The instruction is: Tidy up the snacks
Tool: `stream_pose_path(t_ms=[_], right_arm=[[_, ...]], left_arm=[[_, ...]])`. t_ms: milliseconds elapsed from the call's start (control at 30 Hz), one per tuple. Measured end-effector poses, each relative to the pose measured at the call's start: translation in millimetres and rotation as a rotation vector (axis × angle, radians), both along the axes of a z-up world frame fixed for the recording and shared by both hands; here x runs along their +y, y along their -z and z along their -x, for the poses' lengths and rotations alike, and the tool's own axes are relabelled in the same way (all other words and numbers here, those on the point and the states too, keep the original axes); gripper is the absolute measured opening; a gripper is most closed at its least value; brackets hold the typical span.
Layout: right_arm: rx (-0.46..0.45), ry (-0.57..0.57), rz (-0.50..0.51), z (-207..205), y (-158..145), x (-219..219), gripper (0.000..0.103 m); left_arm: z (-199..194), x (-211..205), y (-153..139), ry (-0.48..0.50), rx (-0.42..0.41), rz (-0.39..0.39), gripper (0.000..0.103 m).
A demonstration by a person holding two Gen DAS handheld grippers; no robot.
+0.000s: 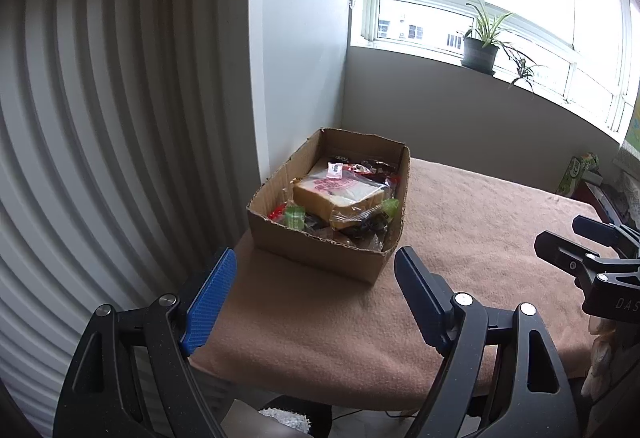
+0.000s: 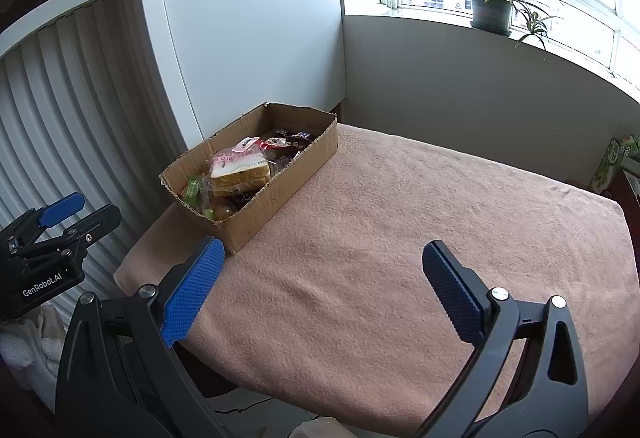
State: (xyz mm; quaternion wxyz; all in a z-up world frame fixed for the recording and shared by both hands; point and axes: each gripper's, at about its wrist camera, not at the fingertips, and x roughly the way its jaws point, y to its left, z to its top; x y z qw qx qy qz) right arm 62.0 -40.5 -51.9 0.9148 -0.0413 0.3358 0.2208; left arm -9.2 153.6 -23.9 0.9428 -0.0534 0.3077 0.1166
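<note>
Corrugated cardboard box, glossy plastic-wrapped bread, fuzzy cloth table cover.

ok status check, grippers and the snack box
Left gripper open, empty. Right gripper open, empty. Brown cardboard box on pink towel, wrapped bread slice on top of snacks. Nothing in the way.

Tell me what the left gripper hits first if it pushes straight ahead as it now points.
Probably the near wall of the brown cardboard box; only bare pink towel-covered table lies before the left gripper. Depth is uncertain.
</note>
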Motion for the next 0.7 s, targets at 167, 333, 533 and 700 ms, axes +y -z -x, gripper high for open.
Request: stream_pose_path(t_ms=[167,333,533,700], right_arm=[[-0.009,0.004,0.013,2,1,-2,0.101],[-0.008,0.008,0.009,4,2,-6,0.101],[0.009,0.010,0.003,3,6,-10,0.101],[0.013,0.006,-0.005,3,6,-11,0.101]], left_arm=[[-2,-8,1,0.015,0.010,-0.008,0.082],[-1,-13,1,0.027,0.010,-0.008,0.081],[-1,-16,0,0.031,0.008,-0.008,0.082],[-1,-17,0,0.032,0.008,-0.010,0.082]])
